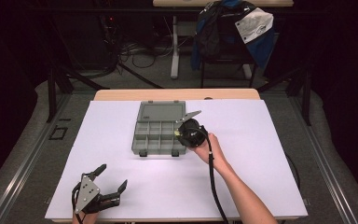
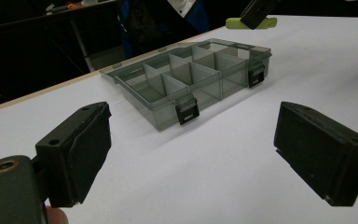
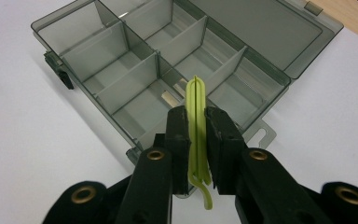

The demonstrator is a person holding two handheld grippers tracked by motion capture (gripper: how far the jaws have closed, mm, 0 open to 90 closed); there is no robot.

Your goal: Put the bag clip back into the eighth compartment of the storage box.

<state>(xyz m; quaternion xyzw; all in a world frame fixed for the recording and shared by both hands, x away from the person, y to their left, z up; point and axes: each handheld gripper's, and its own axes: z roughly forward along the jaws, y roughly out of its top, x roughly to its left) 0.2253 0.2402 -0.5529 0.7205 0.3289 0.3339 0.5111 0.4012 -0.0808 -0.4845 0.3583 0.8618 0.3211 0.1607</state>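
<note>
The right gripper (image 3: 198,140) was clamped on a thin lime-green plastic clip (image 3: 196,112), held edge-up just above the near right corner of the grey compartment box (image 3: 135,79) — its lid lay open flat behind it. In the high view that box (image 1: 156,135) sat mid-table on the white sheet (image 1: 242,186). The left gripper (image 1: 113,179) rested well apart from it near the table's front left edge — jaws wide apart, holding nothing.
</note>
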